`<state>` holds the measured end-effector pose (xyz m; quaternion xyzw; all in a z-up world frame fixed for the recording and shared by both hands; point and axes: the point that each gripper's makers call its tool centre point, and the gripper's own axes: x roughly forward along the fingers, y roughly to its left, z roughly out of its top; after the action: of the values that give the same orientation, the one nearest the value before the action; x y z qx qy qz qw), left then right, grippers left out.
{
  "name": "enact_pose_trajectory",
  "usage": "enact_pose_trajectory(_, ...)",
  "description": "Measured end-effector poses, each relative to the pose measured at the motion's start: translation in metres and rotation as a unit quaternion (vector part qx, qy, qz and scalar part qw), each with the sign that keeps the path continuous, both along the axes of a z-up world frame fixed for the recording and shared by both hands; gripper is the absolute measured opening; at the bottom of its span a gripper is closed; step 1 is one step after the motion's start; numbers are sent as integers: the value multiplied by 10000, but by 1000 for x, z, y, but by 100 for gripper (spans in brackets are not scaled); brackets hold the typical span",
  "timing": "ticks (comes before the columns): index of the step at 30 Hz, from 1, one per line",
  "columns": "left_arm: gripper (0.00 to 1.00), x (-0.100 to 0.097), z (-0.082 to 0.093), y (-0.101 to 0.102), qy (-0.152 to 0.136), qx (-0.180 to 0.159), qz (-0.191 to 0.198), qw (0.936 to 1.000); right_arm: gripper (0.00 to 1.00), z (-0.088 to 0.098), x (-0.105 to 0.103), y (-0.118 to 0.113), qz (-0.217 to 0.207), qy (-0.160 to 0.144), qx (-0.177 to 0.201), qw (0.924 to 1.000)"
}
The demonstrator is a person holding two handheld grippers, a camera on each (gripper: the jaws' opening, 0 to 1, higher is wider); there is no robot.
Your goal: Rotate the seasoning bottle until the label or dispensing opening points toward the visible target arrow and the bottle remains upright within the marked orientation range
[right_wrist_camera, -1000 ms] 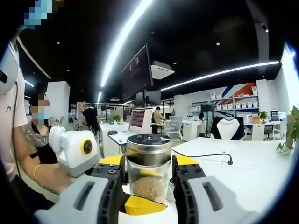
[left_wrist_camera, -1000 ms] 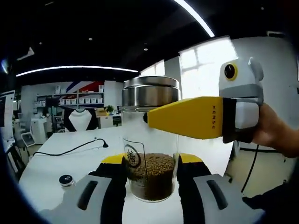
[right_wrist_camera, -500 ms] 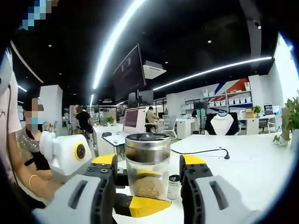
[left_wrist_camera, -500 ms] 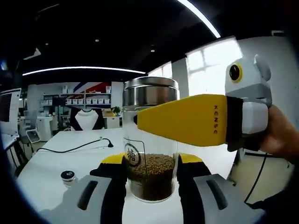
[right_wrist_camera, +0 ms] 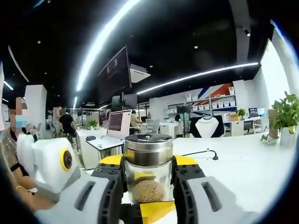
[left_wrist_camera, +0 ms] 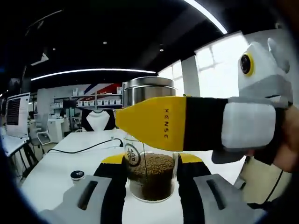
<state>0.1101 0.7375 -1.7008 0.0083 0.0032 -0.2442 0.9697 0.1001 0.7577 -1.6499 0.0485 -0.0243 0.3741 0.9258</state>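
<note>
The seasoning bottle (left_wrist_camera: 150,179) is clear glass with a steel lid (left_wrist_camera: 148,86), brown granules inside and a small round label (left_wrist_camera: 133,154) at its left front. It stands upright on the white table (left_wrist_camera: 60,161). My left gripper (left_wrist_camera: 150,161) is shut on its lower glass, one jaw against each side. My right gripper (left_wrist_camera: 140,114) reaches in from the right, its yellow jaw crossing the bottle below the lid. In the right gripper view, my right gripper (right_wrist_camera: 148,163) is shut on the bottle (right_wrist_camera: 148,189) just under the lid (right_wrist_camera: 148,149). The left gripper (right_wrist_camera: 154,212) shows low in front.
A small dark-capped jar (left_wrist_camera: 77,175) and a black cable (left_wrist_camera: 86,147) lie on the table to the left. A potted plant (right_wrist_camera: 282,116) stands far right, a laptop (right_wrist_camera: 119,128) on a desk behind. A person (right_wrist_camera: 14,140) sits at the left.
Half a second ago the right gripper's jaws stood apart from the bottle; now they press on it. The right gripper has swung nearer across the left gripper view. The bottle's label stays where it was.
</note>
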Motion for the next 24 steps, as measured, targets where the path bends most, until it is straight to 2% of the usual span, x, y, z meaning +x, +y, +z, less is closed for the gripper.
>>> enact_pose_trajectory(2, 44, 1, -2, 1, 0, 112, 26, 9999, 36, -2, 0, 0, 88, 49, 12, 9999)
enact_pose_trajectory(9, 44, 0, 0, 0, -28, 44, -7, 10000, 36, 2, -2, 0, 162, -34, -20, 9999)
enact_pose_trajectory(20, 44, -2, -1, -3, 18, -16, -16, 10000, 36, 1, -2, -5, 37, 17, 30, 10000)
enact_pose_trajectory(24, 44, -5, 4, -5, -26, -19, -177, 9998, 36, 5, -4, -8, 133, -11, 50, 9999)
